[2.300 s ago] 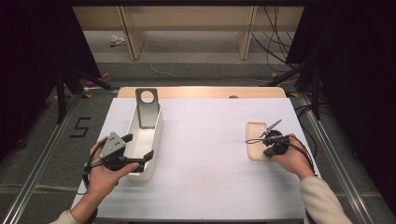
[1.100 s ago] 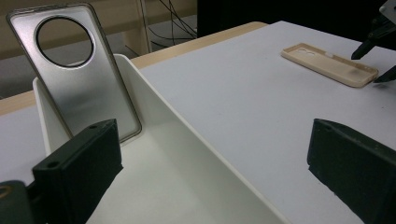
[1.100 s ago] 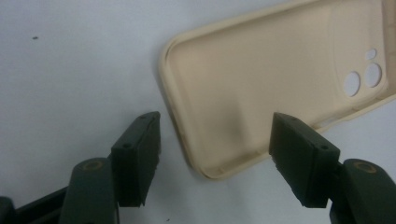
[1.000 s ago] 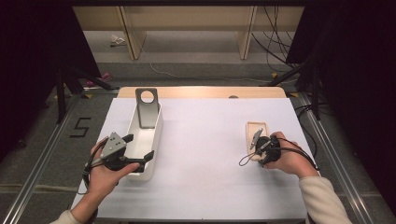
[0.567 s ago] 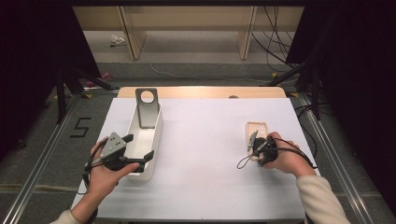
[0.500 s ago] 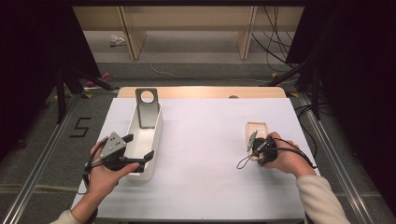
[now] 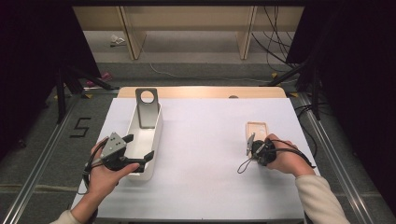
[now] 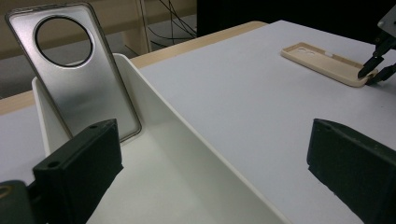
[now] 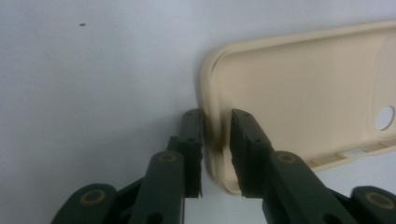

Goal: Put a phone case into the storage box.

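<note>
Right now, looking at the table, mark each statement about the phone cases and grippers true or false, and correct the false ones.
1. The right gripper has its jaws around the edge of the beige case. True; they have just been closing on its rim.
2. The silver case lies flat on the table. False; it leans upright inside the white tray.
3. The left gripper is clamped on the silver case. False; its jaws stand wide, one on each side of the tray's wall.
4. The beige case lies open side up. True.
</note>
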A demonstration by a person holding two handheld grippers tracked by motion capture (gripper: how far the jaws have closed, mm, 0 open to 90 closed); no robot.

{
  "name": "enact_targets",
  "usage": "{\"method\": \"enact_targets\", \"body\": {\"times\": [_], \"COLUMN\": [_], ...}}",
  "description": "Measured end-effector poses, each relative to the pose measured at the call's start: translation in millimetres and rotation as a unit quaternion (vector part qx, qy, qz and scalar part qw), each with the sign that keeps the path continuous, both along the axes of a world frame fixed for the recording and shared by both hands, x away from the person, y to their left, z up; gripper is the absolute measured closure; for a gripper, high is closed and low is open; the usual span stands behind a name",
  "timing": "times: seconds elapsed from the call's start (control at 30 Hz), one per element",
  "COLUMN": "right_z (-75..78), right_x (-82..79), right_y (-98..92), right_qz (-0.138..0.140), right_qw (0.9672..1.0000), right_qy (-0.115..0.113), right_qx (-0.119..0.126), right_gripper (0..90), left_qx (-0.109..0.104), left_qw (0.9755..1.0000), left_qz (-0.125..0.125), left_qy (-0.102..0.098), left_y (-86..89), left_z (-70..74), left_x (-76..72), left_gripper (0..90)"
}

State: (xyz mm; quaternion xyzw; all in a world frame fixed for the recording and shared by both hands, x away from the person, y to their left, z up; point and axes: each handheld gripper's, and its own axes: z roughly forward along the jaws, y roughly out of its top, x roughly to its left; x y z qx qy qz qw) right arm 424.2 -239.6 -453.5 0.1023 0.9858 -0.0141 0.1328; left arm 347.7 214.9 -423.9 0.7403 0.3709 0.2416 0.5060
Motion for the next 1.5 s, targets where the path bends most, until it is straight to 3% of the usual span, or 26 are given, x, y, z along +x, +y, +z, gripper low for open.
{"method": "enact_targets", "body": {"times": [0.27,0.87,1.27,1.5], "right_z": [-0.5,0.9,14.3,19.8], "right_x": [-0.9,-3.7,-6.4,-8.5], "right_y": [0.9,-0.6,-3.8,-4.0], "right_qz": [0.003,0.009,-0.007,-0.021], "right_qw": [1.0000,1.0000,0.9974,0.9907], "right_qy": [0.007,-0.002,-0.020,-0.029], "right_qx": [0.000,0.004,0.069,0.131], "right_gripper": [82.3,85.6,86.7,86.8], "left_qx": [0.000,-0.001,-0.003,-0.003], "left_qw": [1.0000,1.0000,1.0000,1.0000], "left_qz": [-0.002,0.000,0.001,0.002], "left_qy": [0.000,-0.001,-0.001,-0.001], "left_y": [-0.1,0.7,1.1,1.2], "left_z": [-0.3,0.2,0.6,0.7], "left_x": [0.1,0.1,-0.1,-0.1], "left_gripper": [2.8,3.1,3.5,3.6]}}
